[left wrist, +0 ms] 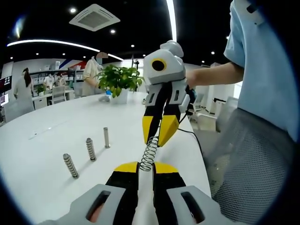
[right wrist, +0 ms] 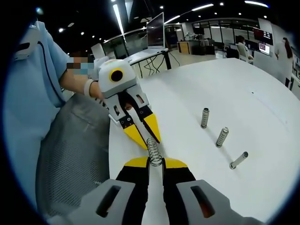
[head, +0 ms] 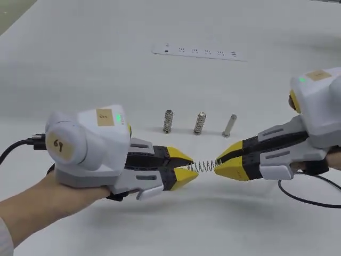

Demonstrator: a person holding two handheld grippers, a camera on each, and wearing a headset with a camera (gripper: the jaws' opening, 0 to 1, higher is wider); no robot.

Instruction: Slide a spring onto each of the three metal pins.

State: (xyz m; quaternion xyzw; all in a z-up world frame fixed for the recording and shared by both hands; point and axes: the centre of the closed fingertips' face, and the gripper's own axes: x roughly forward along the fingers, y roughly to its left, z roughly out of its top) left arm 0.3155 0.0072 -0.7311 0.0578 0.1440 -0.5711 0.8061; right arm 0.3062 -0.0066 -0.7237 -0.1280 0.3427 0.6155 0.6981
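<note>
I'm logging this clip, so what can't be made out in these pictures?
The spring: its ends, head view, buried in the left hand-held gripper and right hand-held gripper.
The fitted springs: head view, they hide the shafts inside.
The power strip: head view, sockets too small.

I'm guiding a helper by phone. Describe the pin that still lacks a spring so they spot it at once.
On the white table, nearer than the white power strip, stands a row of three metal pins. In the head view it is the rightmost pin: a smooth bare rod, while the other two wear coiled springs.
</note>
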